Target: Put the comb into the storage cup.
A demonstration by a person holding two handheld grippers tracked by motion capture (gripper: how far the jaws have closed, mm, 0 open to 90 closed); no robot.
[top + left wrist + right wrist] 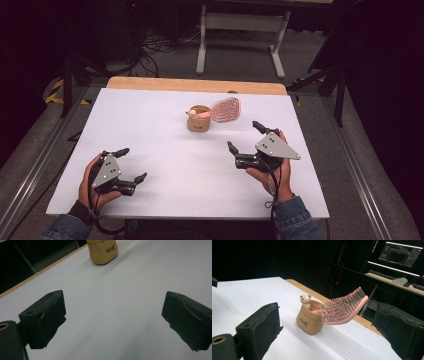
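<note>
A tan cup shaped like a small sack [198,121] [102,252] [308,322] stands upright near the middle back of the white table, with a little bear figure [305,300] on its rim. A pink hairbrush [225,109] [342,308] rests with its handle in the cup, its bristled head sticking out to the right. My left gripper [131,165] [113,322] is low at the front left, open, nothing between its jaws. My right gripper [246,136] [332,332] is at the right of the table, open, apart from the cup.
The white table top [165,145] has a wooden strip [195,85] along its far edge. Beyond it are a grey floor, cables and a white desk frame [240,30]. A lit monitor [402,251] and a keyboard sit on a bench in the dark background.
</note>
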